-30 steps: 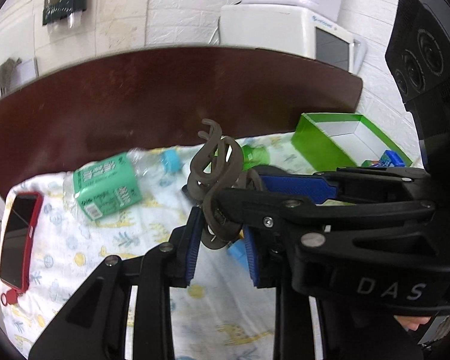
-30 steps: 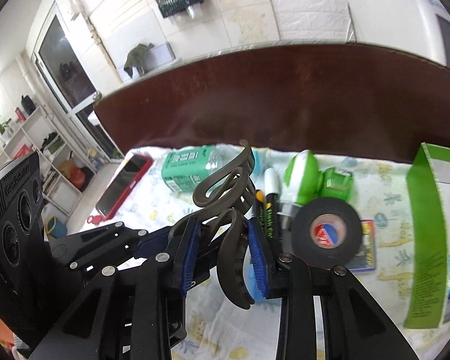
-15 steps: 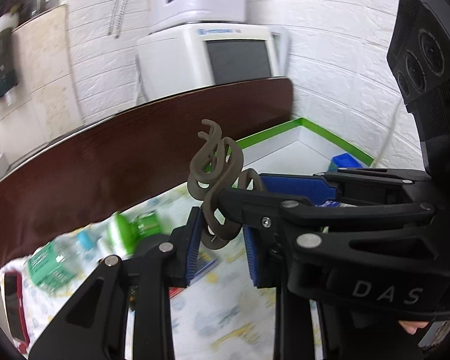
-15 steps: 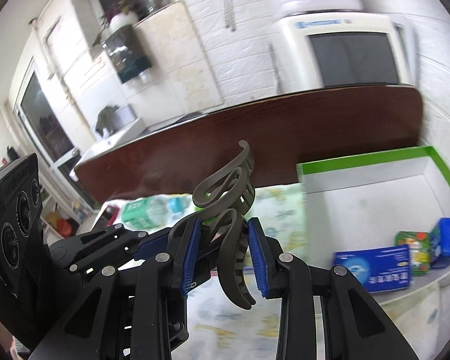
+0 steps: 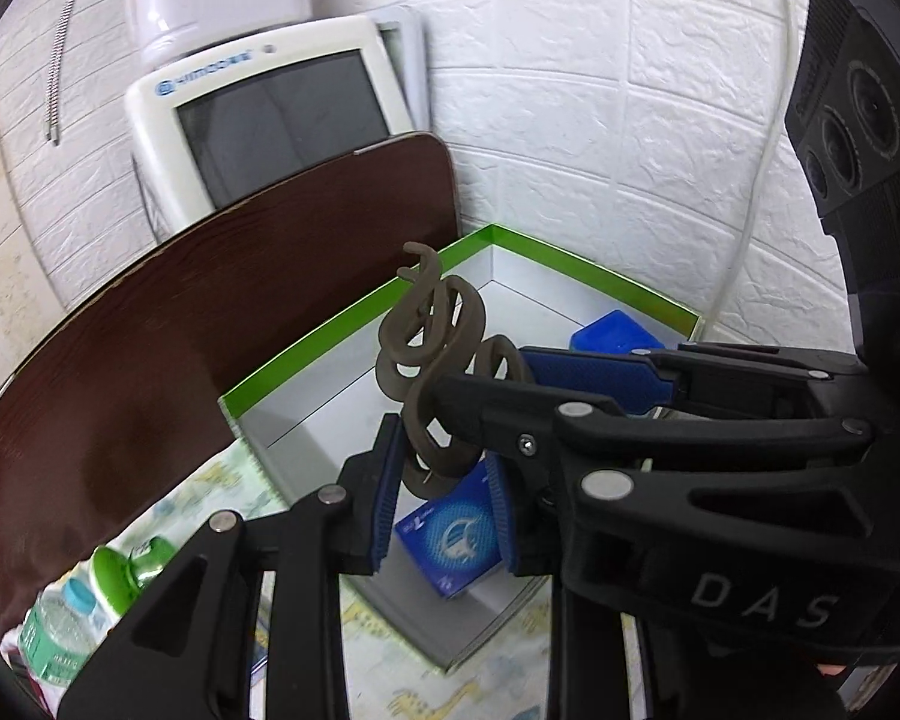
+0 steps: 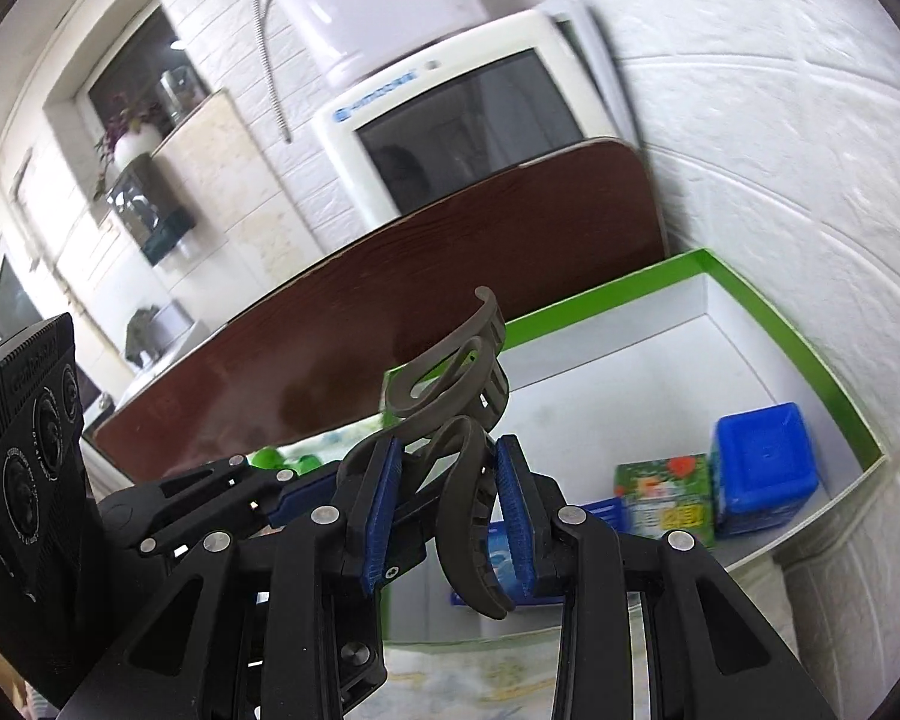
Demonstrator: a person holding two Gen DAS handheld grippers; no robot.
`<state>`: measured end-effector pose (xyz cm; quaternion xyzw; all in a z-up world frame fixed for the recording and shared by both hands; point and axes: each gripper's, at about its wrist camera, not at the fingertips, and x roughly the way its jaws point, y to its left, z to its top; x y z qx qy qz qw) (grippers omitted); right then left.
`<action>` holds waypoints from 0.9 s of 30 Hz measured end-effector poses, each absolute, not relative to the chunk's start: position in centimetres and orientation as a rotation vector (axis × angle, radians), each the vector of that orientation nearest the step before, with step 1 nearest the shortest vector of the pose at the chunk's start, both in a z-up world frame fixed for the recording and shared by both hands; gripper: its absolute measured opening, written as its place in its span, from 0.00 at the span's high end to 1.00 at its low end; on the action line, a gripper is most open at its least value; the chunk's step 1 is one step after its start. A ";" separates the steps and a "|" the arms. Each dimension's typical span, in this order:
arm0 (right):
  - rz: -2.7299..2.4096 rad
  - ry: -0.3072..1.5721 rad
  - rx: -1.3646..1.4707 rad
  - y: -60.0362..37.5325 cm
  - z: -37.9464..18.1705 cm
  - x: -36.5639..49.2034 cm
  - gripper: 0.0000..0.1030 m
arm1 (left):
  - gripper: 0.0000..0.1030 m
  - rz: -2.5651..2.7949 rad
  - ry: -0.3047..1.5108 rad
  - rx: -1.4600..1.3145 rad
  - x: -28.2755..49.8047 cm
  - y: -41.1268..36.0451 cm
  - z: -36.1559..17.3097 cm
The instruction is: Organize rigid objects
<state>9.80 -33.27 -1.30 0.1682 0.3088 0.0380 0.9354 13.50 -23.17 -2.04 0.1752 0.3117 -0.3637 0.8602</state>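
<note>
Hair claw clip point(image 5: 435, 360), a taupe looped one, sits mid-frame pinched between both claws: the left claw point(image 5: 441, 483) grips its lower loop, the right claw point(image 6: 450, 510) its curved teeth. It hangs above the green-rimmed box point(image 6: 768, 312), where a blue cube point(image 6: 762, 468), a green packet point(image 6: 663, 495) and a blue carton point(image 5: 453, 540) already lie. If one claw lets go early, I'd guess the clip swings, snags and drops outside on the counter.
</note>
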 end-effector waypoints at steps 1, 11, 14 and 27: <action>0.071 0.631 0.350 -33.7 -1.4 9.9 0.66 | 0.77 -0.767 0.657 0.374 13.6 -23.7 -2.2; -0.001 0.649 0.395 -37.3 -2.9 10.6 0.66 | 0.77 -0.807 0.715 0.405 14.5 -27.4 -4.2; -0.022 0.653 0.414 -38.1 -3.3 10.5 0.66 | 0.77 -0.818 0.730 0.409 14.6 -28.4 -4.6; -0.071 0.642 0.452 -39.0 -3.8 9.7 0.66 | 0.56 -0.792 0.743 0.426 13.8 -28.2 -5.3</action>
